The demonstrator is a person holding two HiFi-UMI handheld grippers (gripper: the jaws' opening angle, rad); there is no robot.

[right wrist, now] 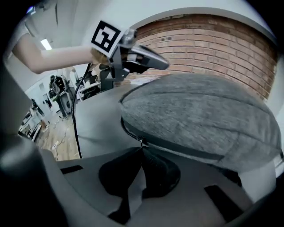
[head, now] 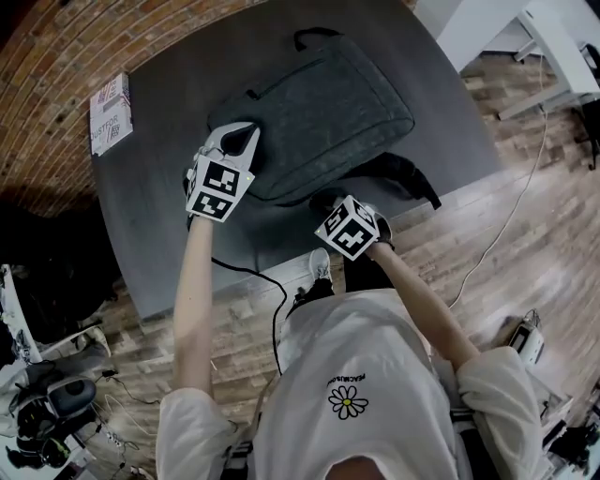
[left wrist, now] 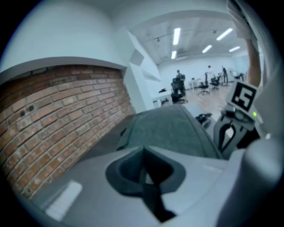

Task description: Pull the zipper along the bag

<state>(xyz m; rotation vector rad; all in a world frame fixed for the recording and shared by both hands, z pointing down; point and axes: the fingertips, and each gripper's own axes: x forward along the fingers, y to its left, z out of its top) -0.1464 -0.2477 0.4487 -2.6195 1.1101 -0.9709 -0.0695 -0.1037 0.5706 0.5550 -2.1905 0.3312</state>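
A grey backpack [head: 328, 112] lies flat on the dark table [head: 159, 234]. My right gripper [head: 330, 202] is at the bag's near edge. In the right gripper view its jaws [right wrist: 142, 148] are shut on the small metal zipper pull [right wrist: 142, 142], at the dark zipper line under the bag's grey panel [right wrist: 199, 111]. My left gripper [head: 242, 141] hovers over the bag's left corner. Its fingers [right wrist: 153, 62] meet in a point just above the fabric, and in its own view the left gripper [left wrist: 143, 153] is shut on nothing, with the bag [left wrist: 173, 128] beyond it.
A white booklet [head: 111, 112] lies at the table's far left, beside the brick wall [head: 56, 56]. The bag's black strap [head: 408, 178] trails off its right side. A black cable [head: 253, 277] hangs off the near table edge. White desks [head: 525, 28] stand at far right.
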